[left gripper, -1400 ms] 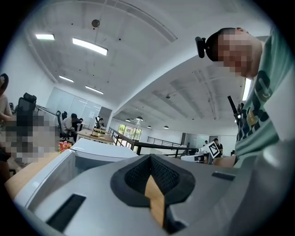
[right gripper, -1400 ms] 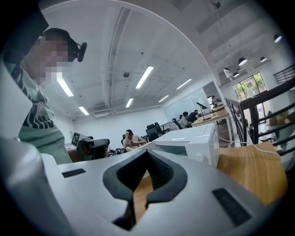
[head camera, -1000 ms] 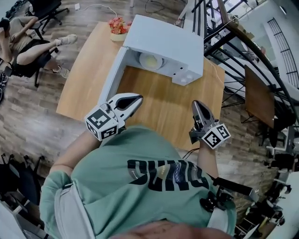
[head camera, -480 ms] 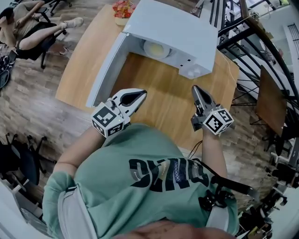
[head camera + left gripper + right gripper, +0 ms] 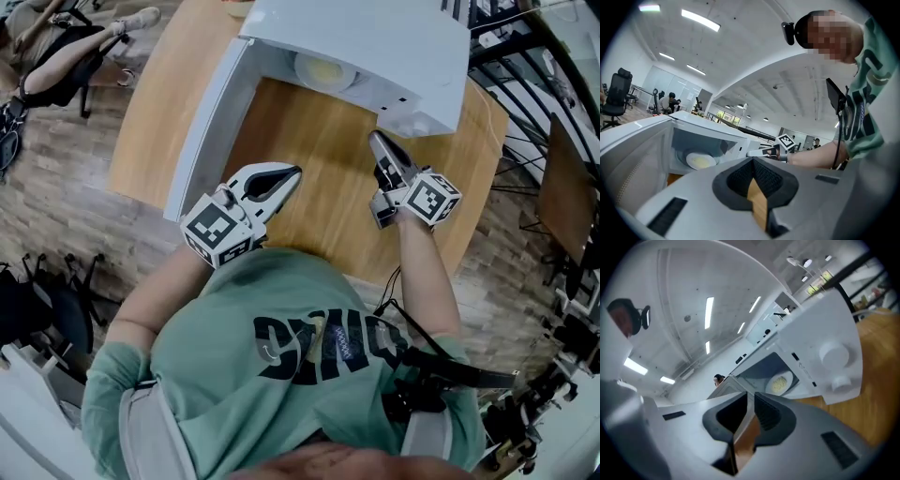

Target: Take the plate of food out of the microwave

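Two white hard-shelled grippers hang over the near half of a smooth wooden table (image 5: 319, 187), each with a marker cube (image 5: 217, 234) of black-and-white squares at its rear; the left gripper (image 5: 292, 173) has its ribbed black pads (image 5: 740, 180) clenched tip to tip with nothing caught, only a wedge of wood grain showing below where they meet; the right gripper (image 5: 375, 138), closer to the microwave, has just been easing its jaws apart and shows a thin slit between them, nothing in it; the boxy white microwave (image 5: 375, 37) sits at the far side of the table, its flat door (image 5: 202, 131) swung wide to the left; inside the cavity lies the round white plate (image 5: 325, 70) with a pale yellow patch of food, well apart from both grippers; two round knobs (image 5: 833, 355) stand out of the panel right of the opening.
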`<state>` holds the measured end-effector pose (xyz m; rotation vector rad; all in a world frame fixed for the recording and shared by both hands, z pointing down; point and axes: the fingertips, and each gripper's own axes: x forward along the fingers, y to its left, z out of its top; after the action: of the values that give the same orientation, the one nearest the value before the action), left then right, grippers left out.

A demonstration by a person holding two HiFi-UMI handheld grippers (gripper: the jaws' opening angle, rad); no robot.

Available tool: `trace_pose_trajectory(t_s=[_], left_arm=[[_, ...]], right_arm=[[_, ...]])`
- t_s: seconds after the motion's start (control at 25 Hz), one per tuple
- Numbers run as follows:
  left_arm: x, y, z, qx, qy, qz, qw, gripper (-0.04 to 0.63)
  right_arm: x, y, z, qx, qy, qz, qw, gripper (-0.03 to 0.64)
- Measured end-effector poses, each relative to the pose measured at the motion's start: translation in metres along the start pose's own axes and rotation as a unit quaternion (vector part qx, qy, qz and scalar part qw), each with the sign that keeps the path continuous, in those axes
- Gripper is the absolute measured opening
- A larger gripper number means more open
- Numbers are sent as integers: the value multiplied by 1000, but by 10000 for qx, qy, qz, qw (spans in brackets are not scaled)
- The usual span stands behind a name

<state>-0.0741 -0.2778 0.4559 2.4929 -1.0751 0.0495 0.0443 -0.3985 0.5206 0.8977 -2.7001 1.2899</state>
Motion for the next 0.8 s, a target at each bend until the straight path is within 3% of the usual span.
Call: trace_pose_trajectory(t_s=[0.12, 0.2, 0.36, 0.56, 0.8], left_arm=[[1, 10, -8, -92, 51, 23, 9999, -3], [-2, 14, -14, -114, 109, 10, 9999, -3], [-9, 18, -26, -176, 148, -12, 9997, -3], [-15, 32, -36, -292, 199, 18, 9994, -3], [-21, 53, -37, -382, 213, 83, 9990, -3]], right_arm=[[28, -27, -15, 1068, -77, 125, 9942, 32], [47, -43, -25, 1539, -92, 146, 9879, 78], [83, -67, -43, 2431, -149, 118, 9698, 80], [130, -82, -48, 3087, -293, 260, 9503, 80], [167, -89, -54, 3405, -367, 349, 9389, 106]])
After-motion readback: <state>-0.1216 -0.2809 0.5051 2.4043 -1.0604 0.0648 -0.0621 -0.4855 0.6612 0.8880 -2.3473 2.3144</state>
